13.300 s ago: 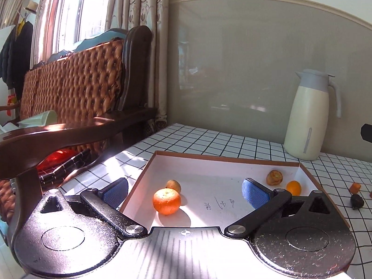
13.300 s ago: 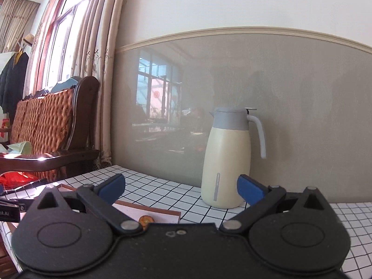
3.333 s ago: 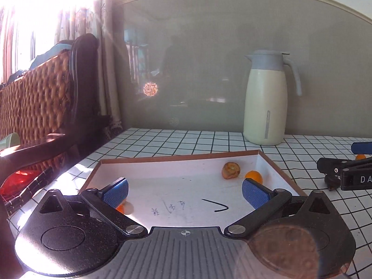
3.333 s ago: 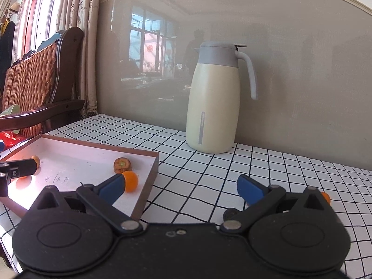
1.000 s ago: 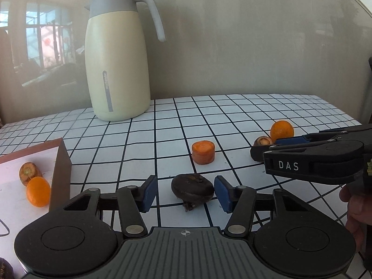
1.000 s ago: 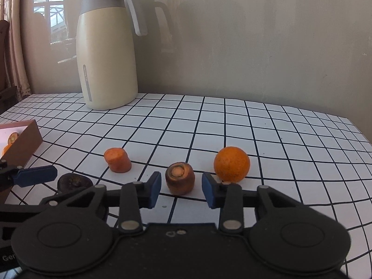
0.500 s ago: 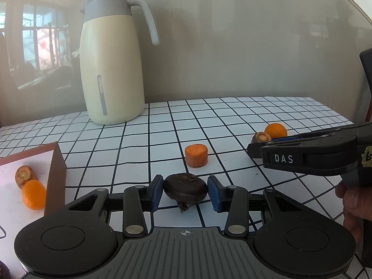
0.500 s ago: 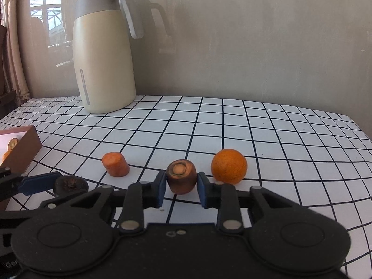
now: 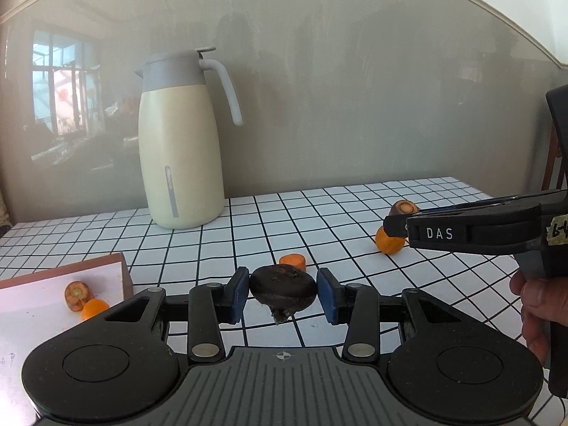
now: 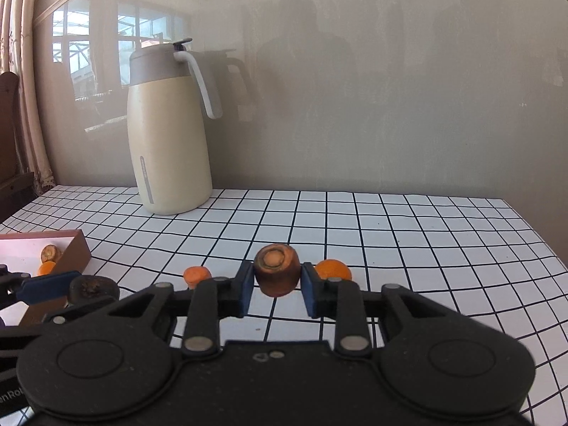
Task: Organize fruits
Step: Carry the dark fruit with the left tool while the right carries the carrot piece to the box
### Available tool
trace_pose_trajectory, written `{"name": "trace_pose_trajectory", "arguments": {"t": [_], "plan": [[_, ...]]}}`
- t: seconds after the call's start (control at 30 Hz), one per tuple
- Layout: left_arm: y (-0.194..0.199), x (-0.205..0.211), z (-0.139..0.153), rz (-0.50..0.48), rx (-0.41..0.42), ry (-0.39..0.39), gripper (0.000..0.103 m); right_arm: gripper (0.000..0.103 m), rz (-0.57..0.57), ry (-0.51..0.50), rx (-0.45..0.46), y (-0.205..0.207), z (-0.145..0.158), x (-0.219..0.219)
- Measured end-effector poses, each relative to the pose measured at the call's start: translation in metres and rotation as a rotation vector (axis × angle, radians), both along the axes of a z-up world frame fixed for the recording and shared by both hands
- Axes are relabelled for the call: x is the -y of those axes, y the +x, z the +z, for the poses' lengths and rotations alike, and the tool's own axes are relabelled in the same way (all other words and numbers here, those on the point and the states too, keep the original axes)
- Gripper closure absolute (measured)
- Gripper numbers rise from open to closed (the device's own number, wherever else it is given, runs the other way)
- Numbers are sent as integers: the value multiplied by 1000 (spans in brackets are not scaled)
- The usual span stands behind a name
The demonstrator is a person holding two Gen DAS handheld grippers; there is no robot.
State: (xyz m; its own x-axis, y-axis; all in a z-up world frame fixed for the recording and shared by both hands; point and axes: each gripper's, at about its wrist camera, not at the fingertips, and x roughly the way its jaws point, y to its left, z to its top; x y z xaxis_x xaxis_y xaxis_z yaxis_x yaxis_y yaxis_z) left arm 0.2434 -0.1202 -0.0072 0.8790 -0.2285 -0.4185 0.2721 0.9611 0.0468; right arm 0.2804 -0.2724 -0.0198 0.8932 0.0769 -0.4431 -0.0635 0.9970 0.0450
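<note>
My left gripper (image 9: 283, 296) is shut on a dark round fruit (image 9: 283, 288) and holds it off the checked table (image 9: 319, 213). My right gripper (image 10: 276, 291) is shut on a brown carrot stub (image 10: 276, 273), also lifted; in the left wrist view it reaches in from the right with the stub (image 9: 403, 208) at its tip. On the table behind lie an orange (image 10: 333, 269) and an orange carrot slice (image 10: 196, 275). At the left stands a brown-rimmed box (image 9: 120, 273) with a white floor, holding a carrot stub (image 9: 75, 294) and a small orange (image 9: 94, 308).
A cream jug (image 9: 179, 149) with a grey lid stands at the back of the table against the grey wall. A hand (image 9: 536, 305) grips the right tool at the right edge. The table's right edge (image 10: 532, 234) lies past the orange.
Both grippers have shut on their pieces and lifted them off the table. The jug and the table now sit lower in both views.
</note>
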Motion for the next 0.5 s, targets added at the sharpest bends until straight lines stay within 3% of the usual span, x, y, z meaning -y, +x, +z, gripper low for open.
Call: {"name": "trace_pose_trajectory", "arguments": {"t": [0.5], "plan": [[-48,-54,31,33,93,41,61,83,90,-55,63,-54,24,-47]]}}
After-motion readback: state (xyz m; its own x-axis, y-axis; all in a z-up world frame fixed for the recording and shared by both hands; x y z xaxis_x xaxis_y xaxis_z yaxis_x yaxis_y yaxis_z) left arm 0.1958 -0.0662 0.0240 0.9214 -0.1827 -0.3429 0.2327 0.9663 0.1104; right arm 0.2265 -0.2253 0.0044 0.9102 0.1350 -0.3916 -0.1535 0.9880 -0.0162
